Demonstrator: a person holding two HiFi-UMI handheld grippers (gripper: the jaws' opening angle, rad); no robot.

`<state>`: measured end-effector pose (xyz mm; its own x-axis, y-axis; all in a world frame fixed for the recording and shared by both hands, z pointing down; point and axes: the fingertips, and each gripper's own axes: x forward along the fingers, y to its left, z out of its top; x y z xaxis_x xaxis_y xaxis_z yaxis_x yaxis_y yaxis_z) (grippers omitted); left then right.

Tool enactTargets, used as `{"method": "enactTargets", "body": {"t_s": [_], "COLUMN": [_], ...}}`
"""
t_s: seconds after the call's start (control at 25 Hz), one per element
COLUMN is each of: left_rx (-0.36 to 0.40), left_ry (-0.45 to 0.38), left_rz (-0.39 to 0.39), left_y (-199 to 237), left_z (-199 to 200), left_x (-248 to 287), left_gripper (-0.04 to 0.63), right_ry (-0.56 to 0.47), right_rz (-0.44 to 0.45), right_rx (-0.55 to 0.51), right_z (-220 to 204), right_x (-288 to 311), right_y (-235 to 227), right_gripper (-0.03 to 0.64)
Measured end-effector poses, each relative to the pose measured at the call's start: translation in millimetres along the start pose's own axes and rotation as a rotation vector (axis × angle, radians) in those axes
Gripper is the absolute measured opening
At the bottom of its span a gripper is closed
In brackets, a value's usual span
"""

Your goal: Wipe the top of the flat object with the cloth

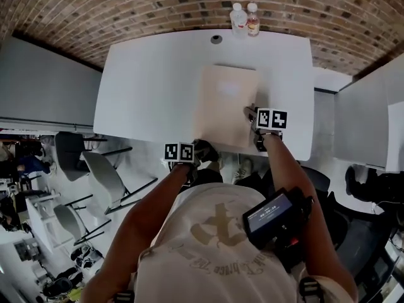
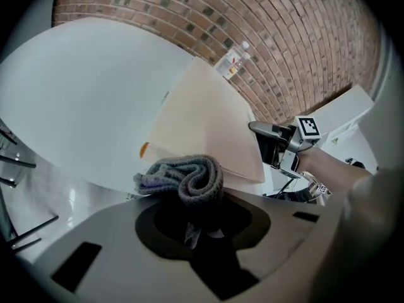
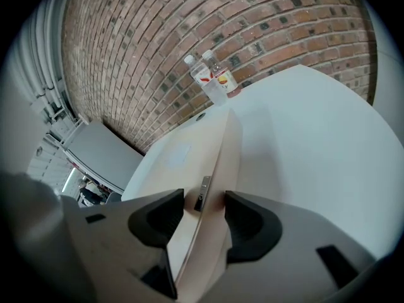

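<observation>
On the white tabletop (image 1: 145,81), locate the flat beige board (image 1: 224,100) near the front edge. Hold left gripper (image 2: 201,207) clenched on the bunched grey cloth (image 2: 186,177), just off the near-left corner. Leave right gripper (image 3: 203,202) released, jaws astride the right edge, pads apparently clear. Lower cloth onto the top face, press lightly, sweep overlapping strokes toward the bottles (image 1: 240,17); avoid shifting the board.

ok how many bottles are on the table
2. They stand side by side at the far edge of the table: the left bottle and the right bottle, as the head view shows them. None looks hidden.
</observation>
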<state>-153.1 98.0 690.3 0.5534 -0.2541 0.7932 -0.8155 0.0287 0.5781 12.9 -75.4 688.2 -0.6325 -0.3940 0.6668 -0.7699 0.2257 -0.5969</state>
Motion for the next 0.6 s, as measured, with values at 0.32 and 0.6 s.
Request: {"method": "enactTargets", "body": {"t_s": [0.32,0.6], "left_rx": [0.062,0.185], "left_ry": [0.080,0.192], "left_rz": [-0.024,-0.120], "left_y": [-28.0,-77.2], "left_z": [-12.8,-31.9], "left_x": [26.1,56.9], "left_gripper": [0.104,0.104], "right_ry": [-0.006,-0.012], "right_rz": [0.018,0.025], "right_rx": [0.000,0.008], "right_z": [-0.3,-1.3], "right_x": [-0.1,-0.5], "right_y": [1.3,0.9], "right_gripper": [0.215,0.216]}}
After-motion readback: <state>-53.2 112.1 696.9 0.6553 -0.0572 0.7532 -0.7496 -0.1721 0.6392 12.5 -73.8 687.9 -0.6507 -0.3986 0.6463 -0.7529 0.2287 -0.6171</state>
